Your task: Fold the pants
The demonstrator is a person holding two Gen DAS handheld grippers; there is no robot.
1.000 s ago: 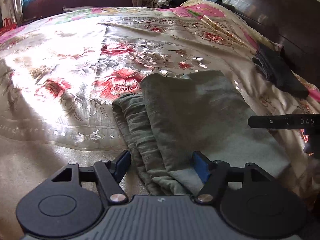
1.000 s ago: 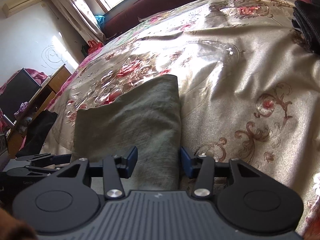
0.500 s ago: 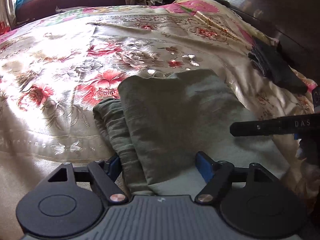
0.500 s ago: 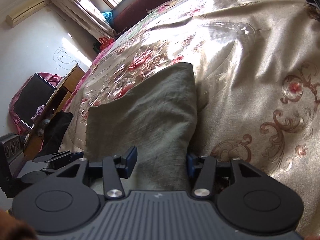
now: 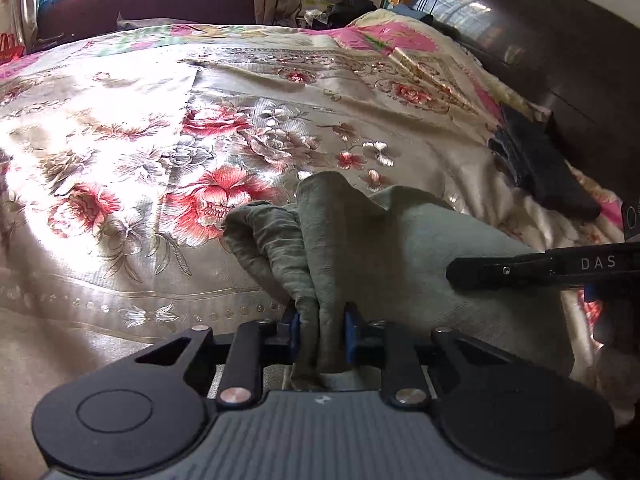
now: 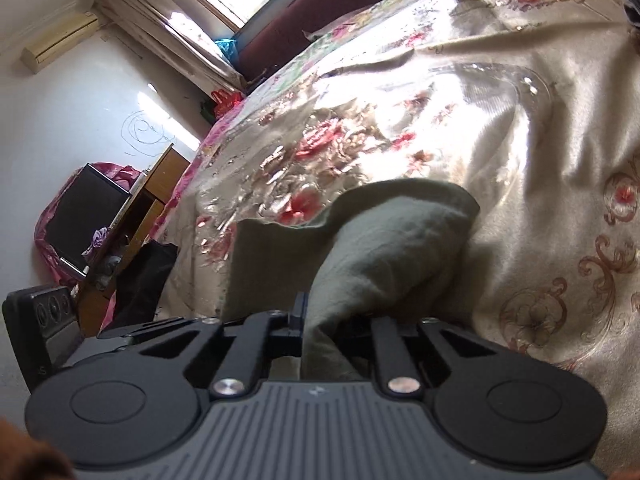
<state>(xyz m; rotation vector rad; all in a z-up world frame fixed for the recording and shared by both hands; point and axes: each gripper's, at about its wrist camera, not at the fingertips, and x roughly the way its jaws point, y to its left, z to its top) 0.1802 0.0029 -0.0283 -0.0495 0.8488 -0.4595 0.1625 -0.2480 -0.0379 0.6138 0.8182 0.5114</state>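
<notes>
- The olive-green pants (image 5: 400,248), already folded into a thick pad, lie near the front edge of the bed on the floral bedspread (image 5: 120,140); both near corners are raised off it.
- The near left corner is pinched by the left gripper (image 5: 320,330), whose jaws have just been closing and are now clamped on a bunched stack of layers. An inner layer is judged likely to slip out if the lift is fast, since the bundle is thick and uneven.
- The near right corner is held by the right gripper (image 6: 324,320), its jaws also just closed on cloth. Only a narrow twist seems caught, so the bite may be shallow and could be lost.
- If the two corners are carried over unevenly, the fold could land skewed or the loose crinkled layers at the left edge could spill out.
- The glossy bedspread could be dragged along or let the pad slide.
- The dark folded garment (image 5: 544,168), well apart, is at little risk.
</notes>
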